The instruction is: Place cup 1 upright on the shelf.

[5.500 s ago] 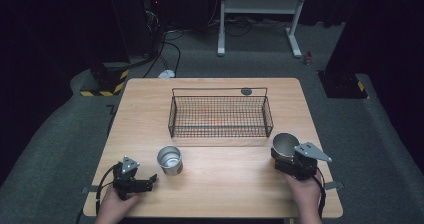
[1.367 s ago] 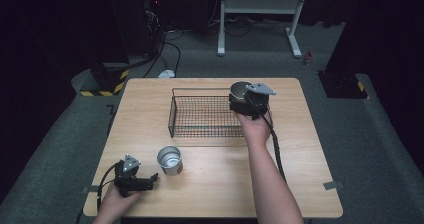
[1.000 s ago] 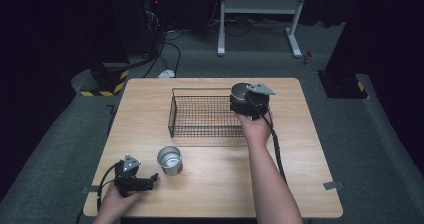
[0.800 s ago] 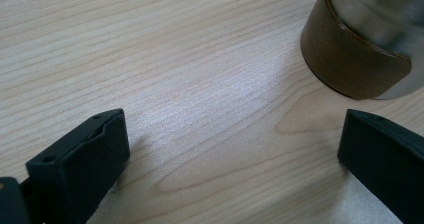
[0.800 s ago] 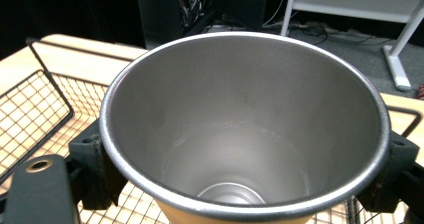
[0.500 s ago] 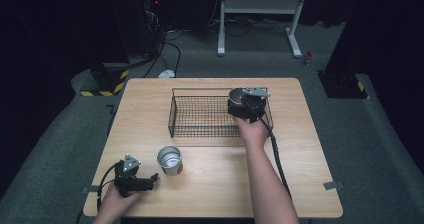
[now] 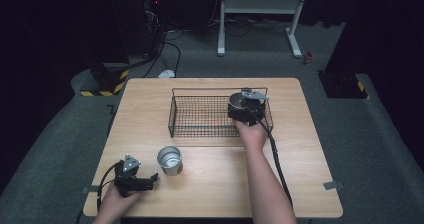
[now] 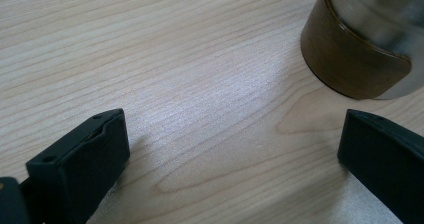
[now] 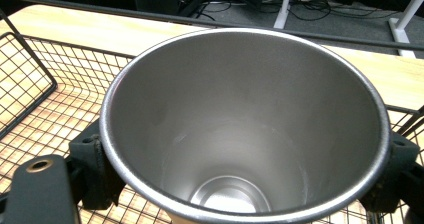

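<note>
In the basket: right gripper point(image 7: 245, 106) clamps a steel cup point(image 9: 245, 129) upright inside the wire basket point(image 7: 200, 116), right end
Handling: light, rigid, smooth and slippery; grip across the upper wall
Left gripper point(image 8: 230, 149): jaws spread, empty, beside second cup point(image 7: 169, 160)

No legible text.
No readable lettering, labels, brands or numbers on steel cups point(image 9: 245, 129), wire basket point(image 7: 200, 116), desk point(image 7: 210, 184) or either gripper.
</note>
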Available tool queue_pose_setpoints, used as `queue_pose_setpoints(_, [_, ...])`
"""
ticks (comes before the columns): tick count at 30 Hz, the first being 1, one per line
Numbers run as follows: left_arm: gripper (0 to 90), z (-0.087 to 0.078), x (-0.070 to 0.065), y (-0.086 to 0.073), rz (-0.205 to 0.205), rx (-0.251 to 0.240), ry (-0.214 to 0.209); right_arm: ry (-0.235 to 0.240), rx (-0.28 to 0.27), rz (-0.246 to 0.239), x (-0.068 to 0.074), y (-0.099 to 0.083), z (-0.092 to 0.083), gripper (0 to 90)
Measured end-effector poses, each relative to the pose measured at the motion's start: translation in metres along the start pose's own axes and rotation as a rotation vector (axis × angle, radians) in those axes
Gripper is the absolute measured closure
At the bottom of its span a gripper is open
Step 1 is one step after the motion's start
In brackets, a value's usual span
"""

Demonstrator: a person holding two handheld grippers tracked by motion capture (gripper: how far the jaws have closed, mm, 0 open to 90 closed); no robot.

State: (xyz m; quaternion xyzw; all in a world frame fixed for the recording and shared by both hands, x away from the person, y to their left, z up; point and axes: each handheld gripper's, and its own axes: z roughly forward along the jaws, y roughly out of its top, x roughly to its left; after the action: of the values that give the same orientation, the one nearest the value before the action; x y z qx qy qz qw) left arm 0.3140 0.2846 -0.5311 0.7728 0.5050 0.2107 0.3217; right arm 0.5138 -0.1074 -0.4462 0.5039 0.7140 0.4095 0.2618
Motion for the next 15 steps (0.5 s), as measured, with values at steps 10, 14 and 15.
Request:
queue_pose_setpoints(10, [0.5, 0.0001, -0.0001, -0.0001, 0.0, -0.002, 0.001, 0.0, 0.028, -0.003, 0.0034, -0.0047, 0.0066, 13.6])
queue_pose_setpoints(14, [0.5, 0.0001, -0.0001, -0.0001, -0.001, -0.002, 0.001, 0.001, 0.036, -0.005, 0.0034, -0.0057, 0.0083, 13.6])
queue_pose_setpoints(15, [0.5, 0.0001, 0.0, -0.0001, 0.0, -0.001, 0.001, 0.001, 0.034, -0.004, 0.0032, -0.006, 0.0088, 13.6])
